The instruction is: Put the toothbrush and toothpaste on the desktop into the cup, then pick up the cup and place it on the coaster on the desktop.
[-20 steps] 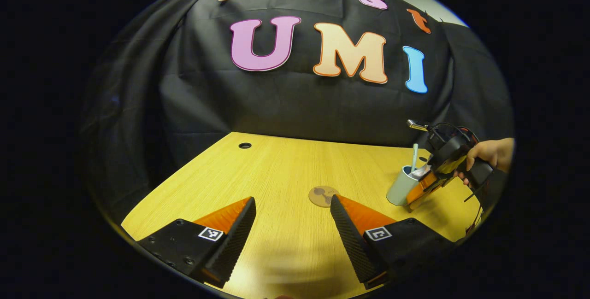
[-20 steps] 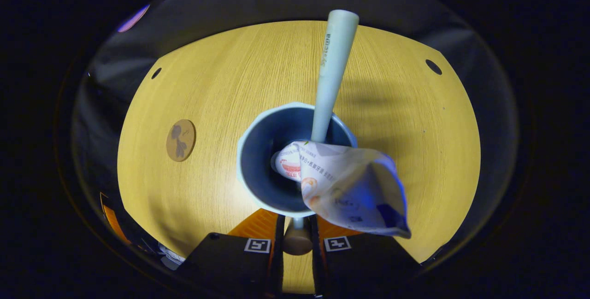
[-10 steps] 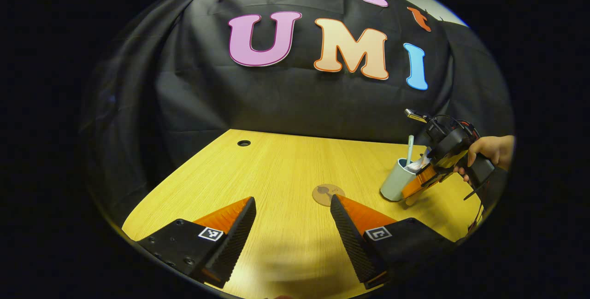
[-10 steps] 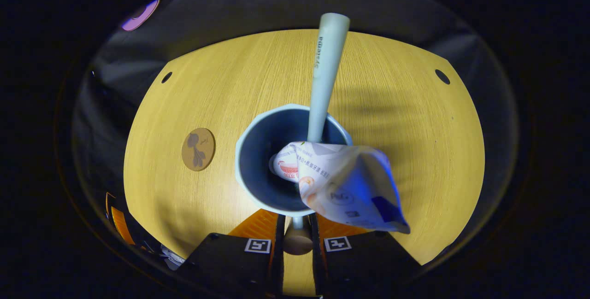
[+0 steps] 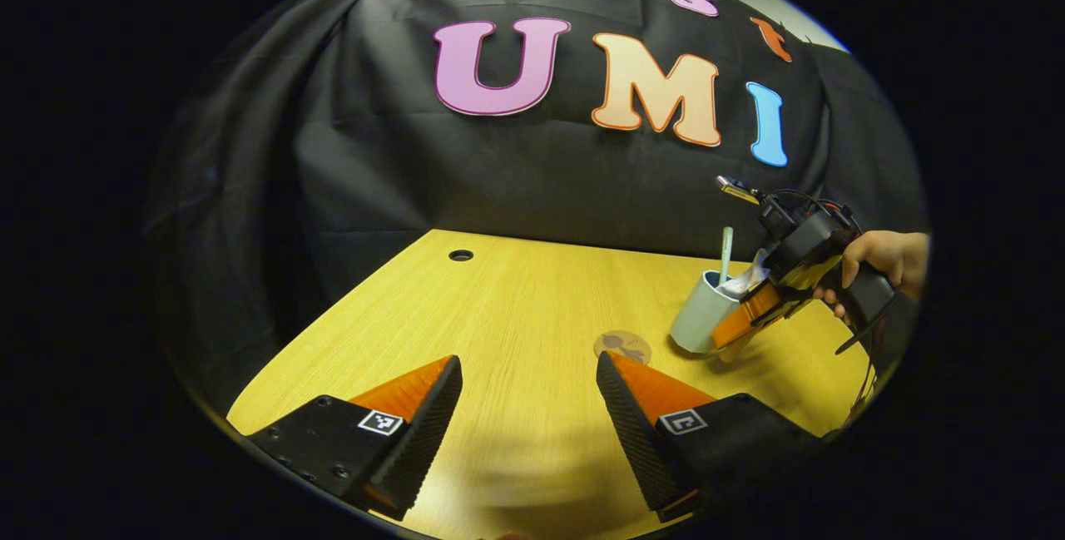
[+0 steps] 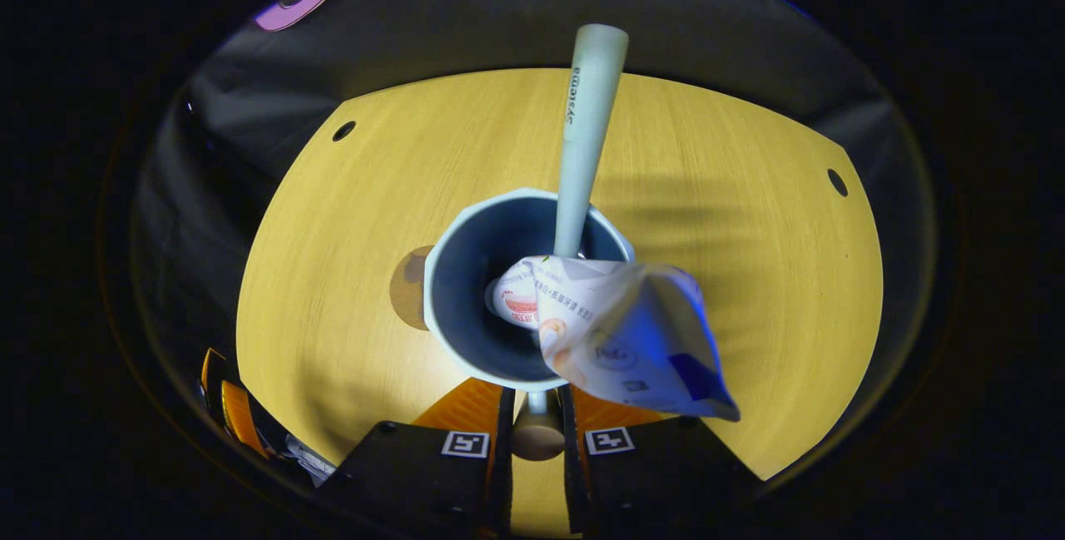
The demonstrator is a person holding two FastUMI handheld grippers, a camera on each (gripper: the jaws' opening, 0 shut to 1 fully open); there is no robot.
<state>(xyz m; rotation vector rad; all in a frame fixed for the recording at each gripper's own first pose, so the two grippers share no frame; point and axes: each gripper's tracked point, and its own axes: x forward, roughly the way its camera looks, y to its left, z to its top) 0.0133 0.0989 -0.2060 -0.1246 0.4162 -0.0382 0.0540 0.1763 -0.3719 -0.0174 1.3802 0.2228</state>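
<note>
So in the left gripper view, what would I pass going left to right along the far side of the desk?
The round hole in the desk → the coaster → the cup with the toothbrush standing in it → the right gripper gripping the cup → the hand holding that gripper.

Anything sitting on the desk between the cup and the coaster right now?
Nothing: in the left gripper view only bare desk separates the coaster from the cup.

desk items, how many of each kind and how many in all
cup: 1
toothbrush: 1
toothpaste: 1
coaster: 1
total: 4
</note>
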